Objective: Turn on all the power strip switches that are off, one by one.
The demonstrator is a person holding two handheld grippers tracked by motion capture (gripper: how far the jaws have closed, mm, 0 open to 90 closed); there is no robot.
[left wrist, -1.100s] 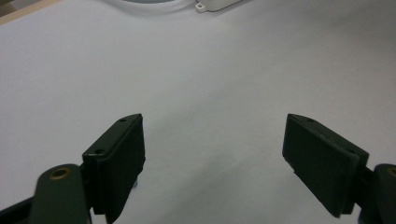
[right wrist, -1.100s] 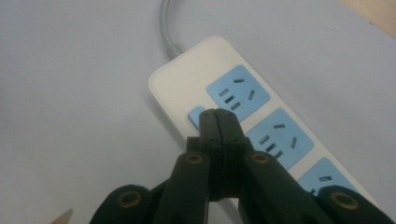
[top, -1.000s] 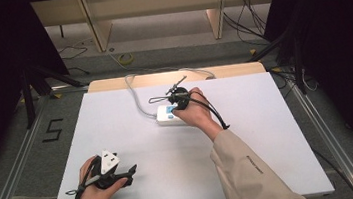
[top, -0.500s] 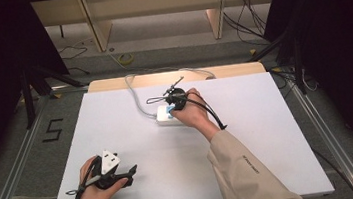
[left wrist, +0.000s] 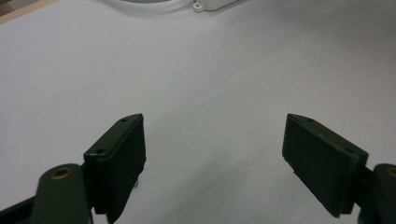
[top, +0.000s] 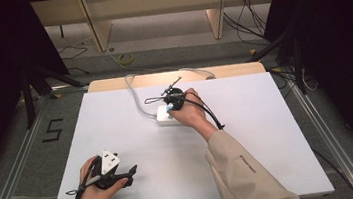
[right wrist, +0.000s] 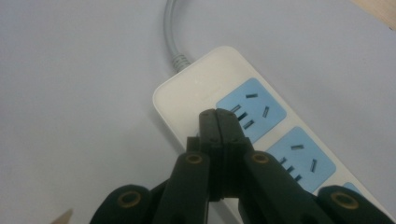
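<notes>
Item one, white table (top: 118,136): I see its far edge backed by a wooden strip; the near edge is partly cut off by the person's sleeves. Item two, white power strip (right wrist: 196,93): it lies mid-table toward the far side, its far end cut off at the corner of the right gripper view, mostly hidden under the right hand in the high view; blue socket panels visible, grey cord (top: 133,92) looping off toward the far edge. Item three, right gripper (right wrist: 218,122): jaws pressed together, empty, tips over the strip's near end beside the first socket; contact I cannot confirm. Item four, left gripper (left wrist: 215,154): jaws spread wide over bare table, at the near left corner.
</notes>
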